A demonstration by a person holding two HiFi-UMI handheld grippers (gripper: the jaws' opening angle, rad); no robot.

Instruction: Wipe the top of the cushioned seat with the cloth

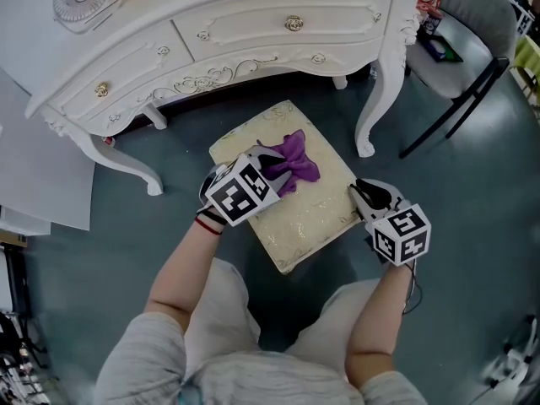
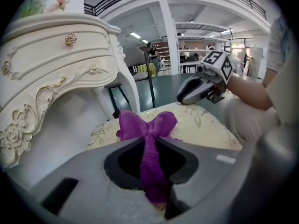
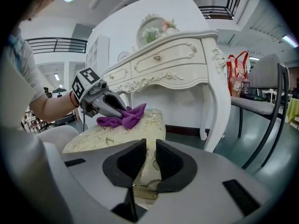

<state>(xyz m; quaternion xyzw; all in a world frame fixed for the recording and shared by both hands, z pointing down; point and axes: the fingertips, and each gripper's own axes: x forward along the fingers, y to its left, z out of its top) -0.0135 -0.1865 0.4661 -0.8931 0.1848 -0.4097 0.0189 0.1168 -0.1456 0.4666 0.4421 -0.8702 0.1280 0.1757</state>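
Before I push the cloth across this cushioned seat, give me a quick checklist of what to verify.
1. Purple cloth clamped in left gripper: ok.
2. Cloth touching cream floral cushioned seat: ok.
3. Right gripper closed on seat's edge: ok.
4. Seat top bare ahead of cloth: ok.
5. Cloth dampness: cannot tell.
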